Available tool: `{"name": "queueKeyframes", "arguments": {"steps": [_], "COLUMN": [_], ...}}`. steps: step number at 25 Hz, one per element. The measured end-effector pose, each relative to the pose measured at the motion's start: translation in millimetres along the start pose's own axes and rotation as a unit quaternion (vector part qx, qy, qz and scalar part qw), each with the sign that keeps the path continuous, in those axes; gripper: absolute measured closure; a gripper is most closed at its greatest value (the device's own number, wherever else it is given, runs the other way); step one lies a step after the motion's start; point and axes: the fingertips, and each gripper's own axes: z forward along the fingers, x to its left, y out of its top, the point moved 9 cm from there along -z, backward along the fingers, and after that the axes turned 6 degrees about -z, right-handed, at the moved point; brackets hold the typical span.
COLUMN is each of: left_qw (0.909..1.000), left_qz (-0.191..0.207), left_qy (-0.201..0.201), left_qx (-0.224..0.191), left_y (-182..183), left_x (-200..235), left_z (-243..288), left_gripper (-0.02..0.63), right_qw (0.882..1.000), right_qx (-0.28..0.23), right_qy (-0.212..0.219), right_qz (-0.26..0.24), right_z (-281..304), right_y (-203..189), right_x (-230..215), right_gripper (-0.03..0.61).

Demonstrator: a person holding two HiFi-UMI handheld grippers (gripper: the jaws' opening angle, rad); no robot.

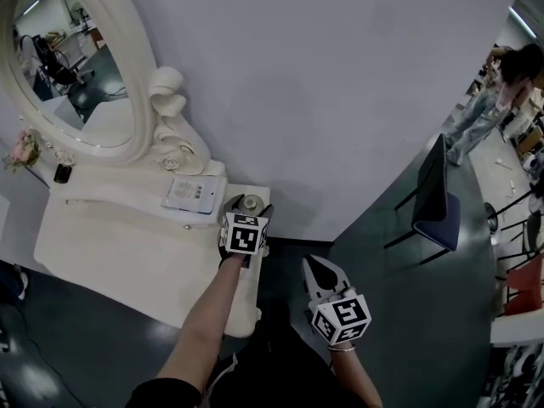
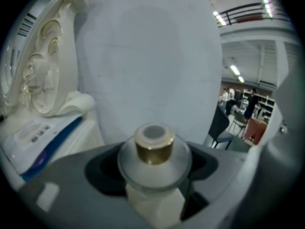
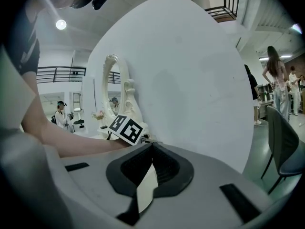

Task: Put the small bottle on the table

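Note:
The small bottle (image 1: 250, 202), clear and round-shouldered with a gold cap, is over the right end of the white dressing table (image 1: 110, 245). My left gripper (image 1: 246, 211) is shut on it. In the left gripper view the small bottle (image 2: 153, 159) stands upright between the jaws of the left gripper (image 2: 153, 190); whether its base touches the table is hidden. My right gripper (image 1: 313, 267) hangs off the table's right side, above the dark floor. In its own view the right gripper (image 3: 151, 168) is shut and holds nothing.
An oval mirror (image 1: 72, 66) in an ornate white frame stands at the back of the table. A flat white box (image 1: 193, 192) lies left of the bottle. A dark chair (image 1: 433, 198) stands to the right, and a person (image 1: 497, 92) is farther off.

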Motion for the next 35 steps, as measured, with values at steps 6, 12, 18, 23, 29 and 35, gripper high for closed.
{"name": "queueKeyframes", "arguments": {"steps": [6, 12, 18, 23, 29, 35], "left_qw": [0.9996, 0.9992, 0.9988, 0.9986, 0.9984, 0.998], "left_qz": [-0.011, -0.014, -0.014, -0.006, -0.001, 0.009], "left_qy": [0.023, 0.035, 0.045, 0.05, 0.054, 0.062], "left_qx": [0.008, 0.013, 0.018, 0.017, 0.014, 0.007], "left_y": [7.6, 16.8, 18.0, 20.5, 22.3, 20.9], "left_x": [12.0, 16.5, 21.5, 25.5, 28.4, 26.9], "left_z": [24.3, 39.7, 52.3, 59.6, 63.6, 63.9], "left_gripper": [0.272, 0.273, 0.272, 0.272, 0.272, 0.27], "right_qw": [1.0, 1.0, 1.0, 1.0, 1.0, 1.0], "right_qx": [0.009, 0.016, 0.017, 0.017, 0.019, 0.02], "right_qy": [0.002, 0.005, 0.008, 0.01, 0.012, 0.01], "right_qz": [0.006, 0.01, 0.01, 0.011, 0.01, 0.008], "right_z": [9.2, 16.9, 24.0, 28.5, 31.2, 31.0], "right_y": [-2.9, -4.3, -3.7, -2.7, -3.3, -2.8], "right_x": [-13.4, -24.2, -29.9, -32.8, -32.3, -33.2], "right_gripper": [0.574, 0.574, 0.574, 0.574, 0.574, 0.574]}}
